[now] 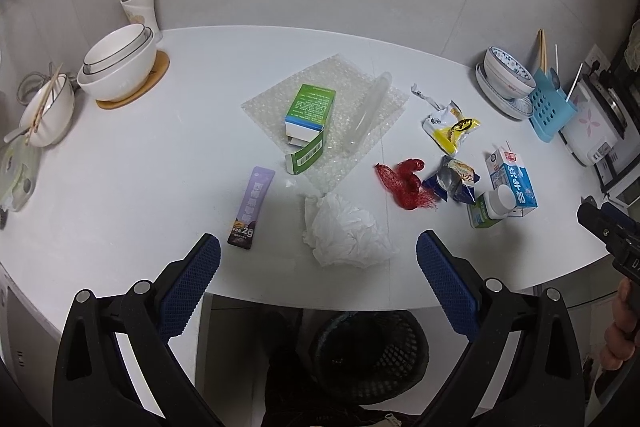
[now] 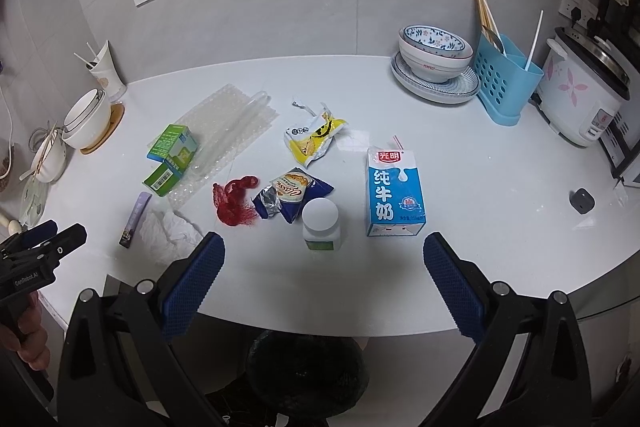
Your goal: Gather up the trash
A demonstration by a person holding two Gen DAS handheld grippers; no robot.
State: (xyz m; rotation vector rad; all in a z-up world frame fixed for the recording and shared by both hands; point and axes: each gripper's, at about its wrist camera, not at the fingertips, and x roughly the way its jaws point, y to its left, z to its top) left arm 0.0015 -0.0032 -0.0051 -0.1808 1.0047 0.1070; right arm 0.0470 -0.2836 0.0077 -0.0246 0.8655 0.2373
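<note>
One purple sachet lying flat, long axis toward wall, label end nearest

Far ahead of my right gripper I'm seeing a patterned bowl sitting on a plate, a blue utensil caddy just beside it, and a rice cooker further right. Stacked white bowls are resting on a wooden coaster ahead-left.
</note>
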